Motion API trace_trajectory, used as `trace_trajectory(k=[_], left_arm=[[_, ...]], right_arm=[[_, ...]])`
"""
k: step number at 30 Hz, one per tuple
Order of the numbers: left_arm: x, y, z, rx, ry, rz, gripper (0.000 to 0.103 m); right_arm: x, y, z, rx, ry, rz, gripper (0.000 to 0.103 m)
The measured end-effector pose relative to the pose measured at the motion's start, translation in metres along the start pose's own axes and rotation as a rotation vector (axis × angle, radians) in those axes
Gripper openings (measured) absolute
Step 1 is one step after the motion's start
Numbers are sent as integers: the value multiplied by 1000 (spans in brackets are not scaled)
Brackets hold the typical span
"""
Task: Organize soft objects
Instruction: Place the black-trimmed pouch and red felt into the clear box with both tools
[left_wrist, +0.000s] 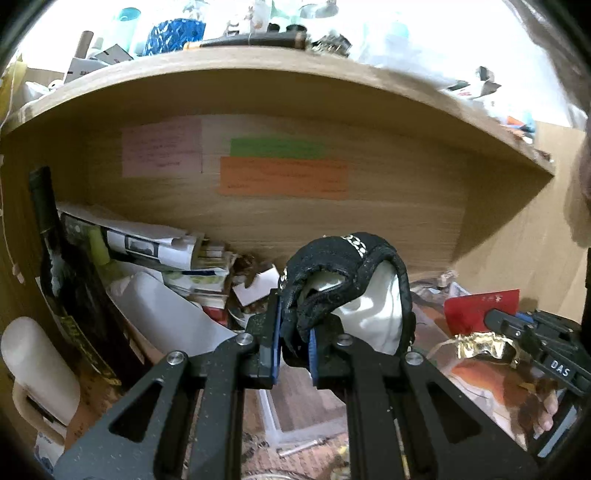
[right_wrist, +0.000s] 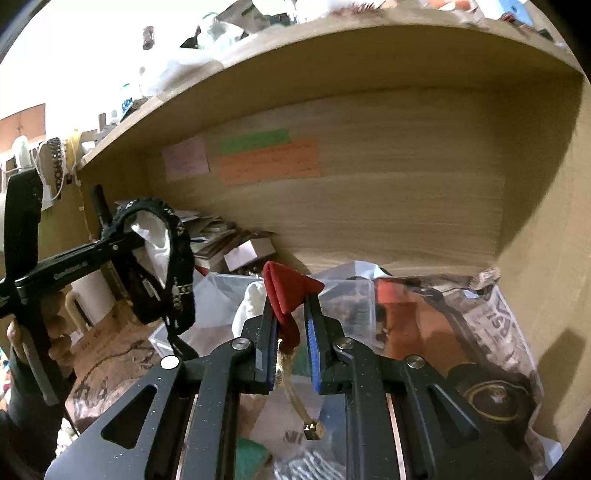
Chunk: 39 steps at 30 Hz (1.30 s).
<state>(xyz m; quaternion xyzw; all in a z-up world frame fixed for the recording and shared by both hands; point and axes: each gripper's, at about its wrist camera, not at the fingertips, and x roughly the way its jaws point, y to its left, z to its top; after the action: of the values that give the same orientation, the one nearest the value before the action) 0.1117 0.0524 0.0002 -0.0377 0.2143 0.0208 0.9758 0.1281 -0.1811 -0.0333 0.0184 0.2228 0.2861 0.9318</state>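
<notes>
The black fabric piece (left_wrist: 332, 280) with the studded trim and white lining is pinched between the blue pads of the left gripper (left_wrist: 295, 343), jaws drawn narrow on a fold of it, so it's held up in the air in front of the wooden shelf's back panel (left_wrist: 388, 206). From the right wrist view you can see the same black item (right_wrist: 173, 258) dangling off that gripper on the left side, strap hanging down (can't tell exactly what kind of garment or pouch it is).

The other soft thing is a red cloth pouch (right_wrist: 288, 295), folded into a point, clamped in the right gripper (right_wrist: 291, 332). Its jaws are close together on the lower part of the cloth, and a gold cord with a small gold bead (right_wrist: 314, 430) hangs down between them. In the left view the right gripper (left_wrist: 517, 332) shows at the right edge with the red cloth (left_wrist: 476, 308) and something shiny gold under it.

Below the red pouch sits a clear plastic bin (right_wrist: 221, 295) with a white soft lump (right_wrist: 251, 306) in it, and crinkly plastic wrap (right_wrist: 491, 325) fills the shelf's right side.

Back-left corner of the shelf has a dark bottle (left_wrist: 55, 258) standing upright, a pile of papers and booklets (left_wrist: 166, 251) beside it, and a white jug (left_wrist: 33, 365) near the left edge. Pink, green and orange sticky notes (left_wrist: 284, 177) are on the back panel.
</notes>
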Motion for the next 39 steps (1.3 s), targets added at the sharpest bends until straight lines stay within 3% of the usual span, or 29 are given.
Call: trace_trajectory(k=[12,18,25,28,31,39], left_arm=[[65,4,-16,35,140,47,11],[92,-3,-34,61,245,6,11],[109,-7,-45,83,303,5,15],[110,-7,-46,80,312,3,30],[102,-7,-44,78,292,12,46],[67,-6,-31,65,231,-9,61]], right_arm=[[63,10,-10,-2,172,61,12],[81,9,-20,-10,248,33,13],[87,2,-24,-10,274,-27,13],[91,-1,-24,-4,281,-47,24],[87,-4,-23,-1,265,-71,43],[59,-3,-12,-21,174,-94,67]])
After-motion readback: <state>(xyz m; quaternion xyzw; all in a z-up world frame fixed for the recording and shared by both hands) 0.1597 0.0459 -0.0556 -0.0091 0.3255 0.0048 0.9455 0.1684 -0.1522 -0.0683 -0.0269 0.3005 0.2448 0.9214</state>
